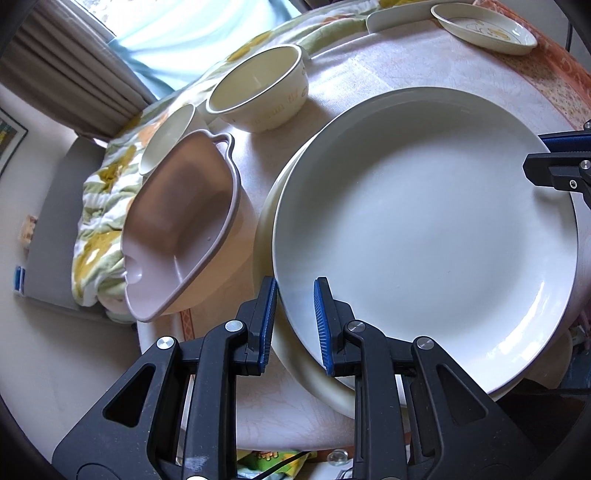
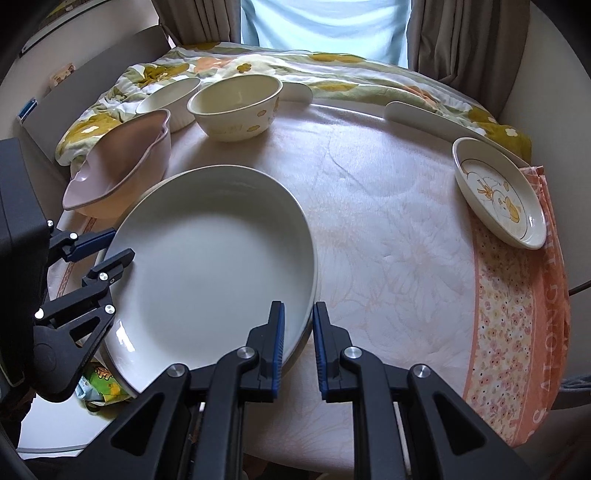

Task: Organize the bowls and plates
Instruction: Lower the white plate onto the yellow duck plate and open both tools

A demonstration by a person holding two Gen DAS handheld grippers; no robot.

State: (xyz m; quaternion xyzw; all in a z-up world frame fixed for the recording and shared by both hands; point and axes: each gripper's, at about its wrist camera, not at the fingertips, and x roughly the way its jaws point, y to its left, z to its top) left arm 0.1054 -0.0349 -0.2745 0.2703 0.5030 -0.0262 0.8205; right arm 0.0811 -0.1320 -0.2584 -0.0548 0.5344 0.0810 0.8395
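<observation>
Gripping the large white plate (image 2: 214,258) at opposite rims, both tools pinch it between nearly closed jaws: the left gripper (image 1: 295,325) straddles the rim nearest its own camera, the right gripper (image 2: 298,350) clamps the rim on the far side of the plate from it, so neither hand is nearer than the other. The plate is round, with no long axis, and sits slightly off-centre over a cream plate (image 1: 317,384) whose edge peeks out below; I judge the coming move turns on sliding the upper plate until the two rims line up. Just beside the stack stands a pink handled bowl (image 2: 122,162), then a cream flowered bowl (image 2: 236,107) and a ribbed white dish (image 2: 170,99). Well apart, a small picture plate (image 2: 498,195) rests on the orange-bordered cloth covering the bench (image 2: 388,240). Beyond lie a floral quilt (image 2: 332,70), curtains (image 2: 461,33) and a bright window.
</observation>
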